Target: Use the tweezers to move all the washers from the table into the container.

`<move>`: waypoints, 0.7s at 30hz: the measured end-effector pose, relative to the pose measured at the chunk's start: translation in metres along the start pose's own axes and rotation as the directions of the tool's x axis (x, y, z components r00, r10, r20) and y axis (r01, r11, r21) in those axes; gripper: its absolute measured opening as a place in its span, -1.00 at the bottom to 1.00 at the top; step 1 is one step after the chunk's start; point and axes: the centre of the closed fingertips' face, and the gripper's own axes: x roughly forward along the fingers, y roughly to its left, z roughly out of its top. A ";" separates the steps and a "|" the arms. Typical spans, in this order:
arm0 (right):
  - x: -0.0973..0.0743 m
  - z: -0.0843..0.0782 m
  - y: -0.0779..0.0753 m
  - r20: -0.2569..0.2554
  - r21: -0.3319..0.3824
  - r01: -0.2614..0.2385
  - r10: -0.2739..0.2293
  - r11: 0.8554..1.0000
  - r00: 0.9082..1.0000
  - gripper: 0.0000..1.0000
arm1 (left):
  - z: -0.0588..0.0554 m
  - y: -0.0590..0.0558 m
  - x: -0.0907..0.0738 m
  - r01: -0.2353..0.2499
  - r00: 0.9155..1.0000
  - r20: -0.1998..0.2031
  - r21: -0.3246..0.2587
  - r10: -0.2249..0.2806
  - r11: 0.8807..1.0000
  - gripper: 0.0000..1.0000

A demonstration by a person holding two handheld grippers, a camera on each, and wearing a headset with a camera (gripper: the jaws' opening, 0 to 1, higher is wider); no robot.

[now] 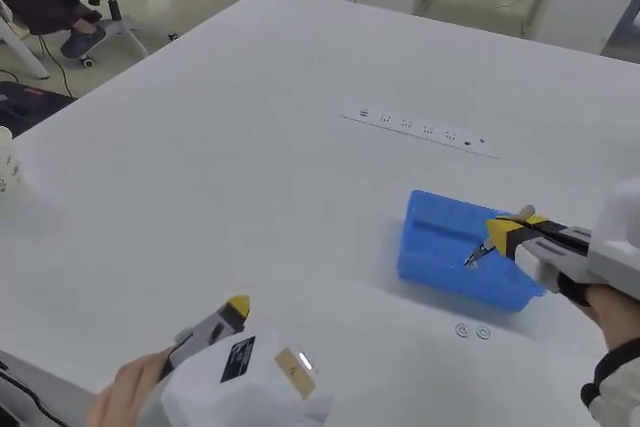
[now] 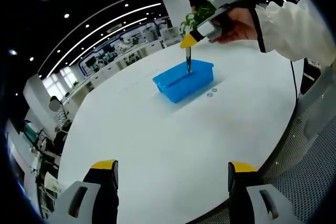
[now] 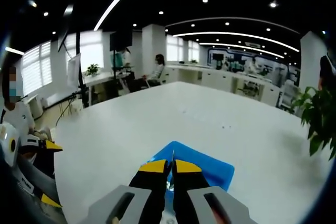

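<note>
Right claw (image 1: 505,231) is clamped on the thin metal tweezers (image 1: 478,253). In the right gripper view I see its yellow-tipped jaws pressed almost together around them.

The tweezers angle down from that claw, with their tips inside the blue rectangular plastic container (image 1: 450,285). I can't tell if the tips touch its floor or carry anything; they're too small to read.

Two small round metal washers (image 1: 461,330) lie on the white desk (image 1: 250,167). They're just beside the container's near long wall, outside it, side by side and close together. In the left gripper view they sit at the container's wall on the side toward the right claw's sleeve.

Left claw (image 1: 235,307) is open. In the left gripper view its jaws stand wide apart with only bare desk between them. It sits well apart from the container, on the side opposite the right claw, pointed roughly toward it. A hand (image 1: 125,392) holds its body at the desk edge.

Beyond the container's far wall there's a narrow white strip (image 1: 420,132) with small markings, flush in the desk. It's apart from the container.
</note>
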 end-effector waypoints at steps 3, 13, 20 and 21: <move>0.004 0.003 -0.001 0.005 -0.001 0.004 -0.004 1.000 1.000 -1.00 | -0.001 0.000 0.000 0.000 1.000 -0.003 0.000 0.000 1.000 0.76; 0.021 0.000 -0.006 -0.009 -0.014 0.005 -0.006 1.000 1.000 -1.00 | -0.001 0.002 0.002 -0.007 1.000 -0.008 -0.007 0.007 1.000 0.75; 0.034 -0.023 -0.008 -0.071 -0.039 0.002 -0.005 0.999 0.997 -1.00 | -0.002 0.002 0.003 -0.005 1.000 -0.011 -0.004 0.004 1.000 0.75; 0.036 -0.025 -0.007 -0.075 -0.046 0.000 -0.003 0.999 0.997 -1.00 | -0.002 0.002 0.003 -0.002 1.000 -0.015 -0.004 0.002 1.000 0.74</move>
